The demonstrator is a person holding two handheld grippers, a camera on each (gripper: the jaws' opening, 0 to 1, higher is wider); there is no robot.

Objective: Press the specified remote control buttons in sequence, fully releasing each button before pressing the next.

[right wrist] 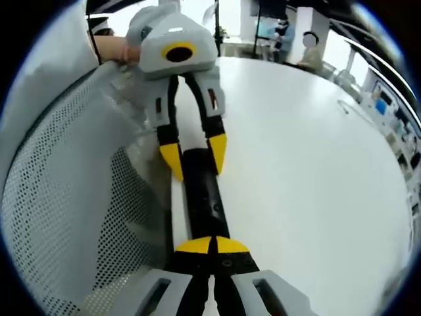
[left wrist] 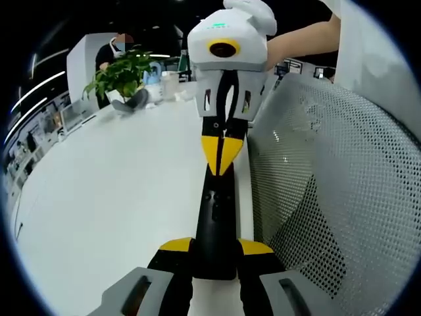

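My left gripper (left wrist: 214, 253) clamps one end of the black remote control (left wrist: 216, 217) at the white table's (left wrist: 112, 197) edge, steadying it; my right gripper (right wrist: 209, 249), tips pressed together, bears on its buttons. Left gripper view adds a potted plant (left wrist: 122, 76); both catch the mesh chair (right wrist: 72, 197).

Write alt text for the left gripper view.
The left gripper grips one end of a black remote control over a white table, while the right gripper, its fingers shut, touches the far end. A mesh chair back stands beside, a potted plant beyond.
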